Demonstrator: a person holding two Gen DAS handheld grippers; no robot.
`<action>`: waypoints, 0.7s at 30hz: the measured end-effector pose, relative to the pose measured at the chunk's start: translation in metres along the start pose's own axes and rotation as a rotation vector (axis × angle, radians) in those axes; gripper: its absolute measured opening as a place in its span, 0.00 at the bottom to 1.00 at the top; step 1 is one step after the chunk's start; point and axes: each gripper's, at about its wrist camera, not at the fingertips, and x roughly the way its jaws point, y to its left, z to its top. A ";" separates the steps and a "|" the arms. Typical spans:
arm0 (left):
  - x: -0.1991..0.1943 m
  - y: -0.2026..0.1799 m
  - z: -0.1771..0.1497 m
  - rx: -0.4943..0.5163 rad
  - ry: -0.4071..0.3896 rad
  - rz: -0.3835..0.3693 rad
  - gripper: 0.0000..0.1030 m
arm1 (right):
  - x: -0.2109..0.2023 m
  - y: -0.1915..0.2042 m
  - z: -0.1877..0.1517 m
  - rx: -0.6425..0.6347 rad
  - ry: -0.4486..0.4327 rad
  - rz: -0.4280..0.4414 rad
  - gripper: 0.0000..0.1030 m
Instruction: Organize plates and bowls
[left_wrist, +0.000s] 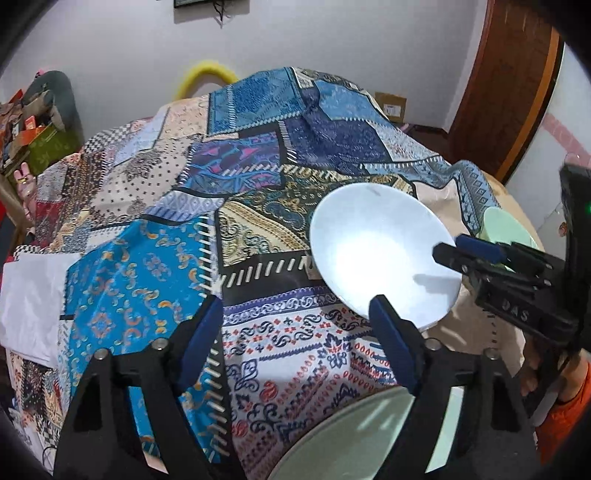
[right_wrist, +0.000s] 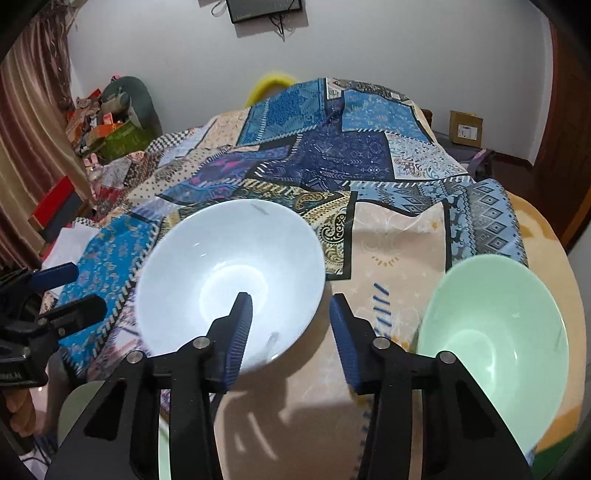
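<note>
A white bowl stands on the patchwork cloth. My right gripper straddles its near right rim, one finger over the inside and the other outside. A gap shows beside the rim, so it is open. A pale green bowl stands just right of it. My left gripper hangs open over the cloth left of the white bowl, with nothing between its fingers. A pale green plate lies at the near edge below it.
The cloth-covered round table falls away at its right edge. Boxes and clutter pile up at the far left, and a cardboard box sits at the far right. A hand in an orange sleeve holds the right gripper.
</note>
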 end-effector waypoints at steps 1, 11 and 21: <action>0.003 -0.001 0.000 0.006 0.005 -0.003 0.75 | 0.004 -0.002 0.002 0.004 0.009 0.004 0.34; 0.027 -0.005 0.005 0.017 0.038 -0.012 0.63 | 0.031 -0.002 0.006 -0.014 0.069 0.030 0.24; 0.047 0.008 0.007 -0.048 0.106 0.001 0.37 | 0.034 0.015 0.002 -0.074 0.080 0.104 0.21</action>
